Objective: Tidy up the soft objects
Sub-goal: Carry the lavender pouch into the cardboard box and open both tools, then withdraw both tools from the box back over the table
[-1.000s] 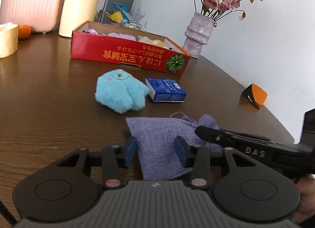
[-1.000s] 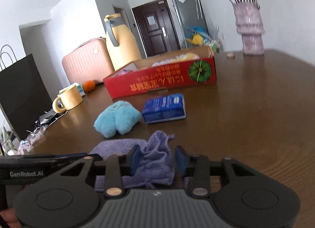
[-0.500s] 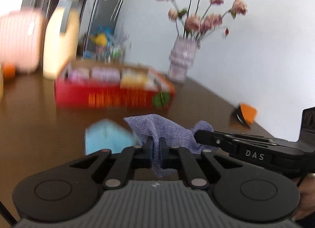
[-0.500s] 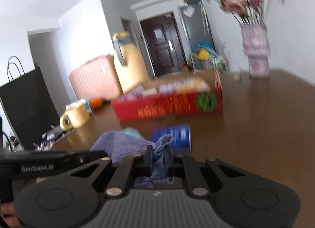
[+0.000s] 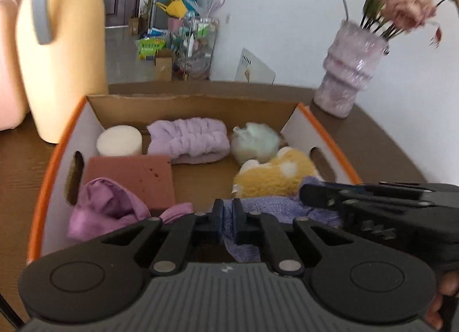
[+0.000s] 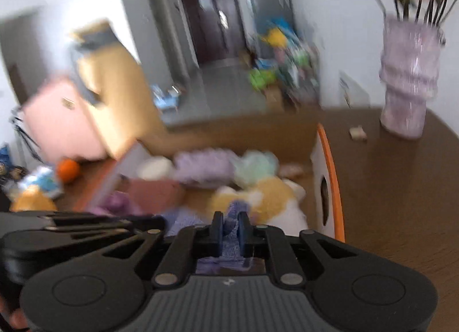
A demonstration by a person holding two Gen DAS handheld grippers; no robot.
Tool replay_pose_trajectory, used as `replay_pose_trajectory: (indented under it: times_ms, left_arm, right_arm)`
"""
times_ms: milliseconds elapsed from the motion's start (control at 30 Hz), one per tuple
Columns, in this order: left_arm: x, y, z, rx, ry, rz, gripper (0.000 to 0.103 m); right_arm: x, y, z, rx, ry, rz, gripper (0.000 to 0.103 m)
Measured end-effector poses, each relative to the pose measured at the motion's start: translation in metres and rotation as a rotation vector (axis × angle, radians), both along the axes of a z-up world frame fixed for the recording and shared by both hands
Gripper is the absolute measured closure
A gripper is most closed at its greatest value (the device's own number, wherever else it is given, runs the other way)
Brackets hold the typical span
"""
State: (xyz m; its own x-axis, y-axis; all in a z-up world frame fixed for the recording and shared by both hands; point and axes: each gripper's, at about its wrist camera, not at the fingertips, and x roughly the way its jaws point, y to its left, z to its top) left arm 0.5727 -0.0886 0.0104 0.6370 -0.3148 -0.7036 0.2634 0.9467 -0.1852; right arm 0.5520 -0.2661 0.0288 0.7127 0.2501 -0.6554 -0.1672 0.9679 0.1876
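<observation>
A dark brown wood-grain table (image 5: pixel 381 142) is carrying everything, in a white-walled room with a dark door at the far end and a cluttered wire shelf (image 5: pixel 195 42) standing on the grey floor beyond the table's far edge.

At the table's left edge a pink ribbed suitcase (image 6: pixel 57 128) is standing, with an orange fruit (image 6: pixel 67 170) lying in front of it. Beside it a tall, smooth yellow jug (image 5: pixel 60 54) with a grey handle is rising against the box's far left corner.

The open cardboard box (image 5: pixel 51 171), orange-rimmed with white inner walls and oval hand slots, is holding soft things: a crumpled purple cloth (image 5: pixel 106 205) at its near left corner, a porous reddish-brown sponge block (image 5: pixel 132 177), a round white foam cylinder (image 5: pixel 119 141), a ribbed lilac plush band (image 5: pixel 189 140) along the far wall, a pale green fluffy ball (image 5: pixel 255 142) and a fuzzy yellow plush (image 5: pixel 272 180) on the right side.

The left gripper (image 5: pixel 226 217) and the right gripper (image 6: pixel 229 228) are both pinching, jaws narrow, the coarse-woven lavender drawstring pouch (image 5: pixel 269 205), which is hanging between them over the box's near edge.

At the table's far right corner a ridged, glittery lilac vase (image 5: pixel 350 76) is holding dusty-pink roses (image 5: pixel 401 8).
</observation>
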Motion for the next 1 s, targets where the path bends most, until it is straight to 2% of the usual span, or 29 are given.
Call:
replay_pose_trajectory:
  times_ms: [133,233,300,367,467,500,533,600,733,833,900,1000]
  left_arm:
    - [0.007,-0.013,-0.024,0.054,0.021,-0.013,0.096]
    - [-0.001,-0.016,-0.036,0.084,-0.031,-0.012,0.094]
    - [-0.005,-0.014,-0.034,0.081,-0.03,-0.009,0.094]
    - [-0.008,-0.011,-0.028,0.088,-0.035,-0.015,0.091]
    - [-0.022,-0.002,-0.005,0.078,-0.095,-0.028,0.08]
    - [-0.029,0.002,0.005,0.071,-0.121,-0.026,0.07]
    - [-0.037,0.006,0.017,0.068,-0.163,-0.008,0.065]
    - [-0.054,0.016,0.039,0.082,-0.248,0.016,0.06]
    - [-0.091,0.035,0.074,0.112,-0.365,0.063,0.046]
    - [-0.124,0.045,0.082,0.148,-0.473,0.12,0.036]
    - [-0.147,0.048,0.08,0.162,-0.542,0.138,0.032]
    - [-0.163,0.051,0.08,0.15,-0.54,0.141,0.032]
  right_arm:
    - [0.03,0.01,-0.034,-0.11,0.067,-0.016,0.093]
    - [0.023,0.018,-0.046,-0.195,0.014,-0.015,0.093]
    - [0.018,0.026,-0.05,-0.262,-0.015,-0.008,0.092]
    - [0.015,0.032,-0.05,-0.285,-0.017,0.003,0.087]
    - [0.01,0.025,-0.036,-0.227,-0.015,0.004,0.08]
    - [0.008,0.02,-0.029,-0.197,-0.022,-0.003,0.077]
    - [0.004,0.015,-0.019,-0.165,-0.036,-0.008,0.075]
    - [-0.002,0.006,0.001,-0.115,-0.064,-0.01,0.062]
    - [-0.027,-0.006,0.042,-0.097,-0.149,-0.024,0.056]
    - [-0.054,-0.013,0.065,-0.076,-0.232,-0.026,0.043]
    - [-0.079,-0.016,0.074,-0.065,-0.321,-0.026,0.032]
    - [-0.113,-0.013,0.078,-0.101,-0.443,-0.008,0.029]
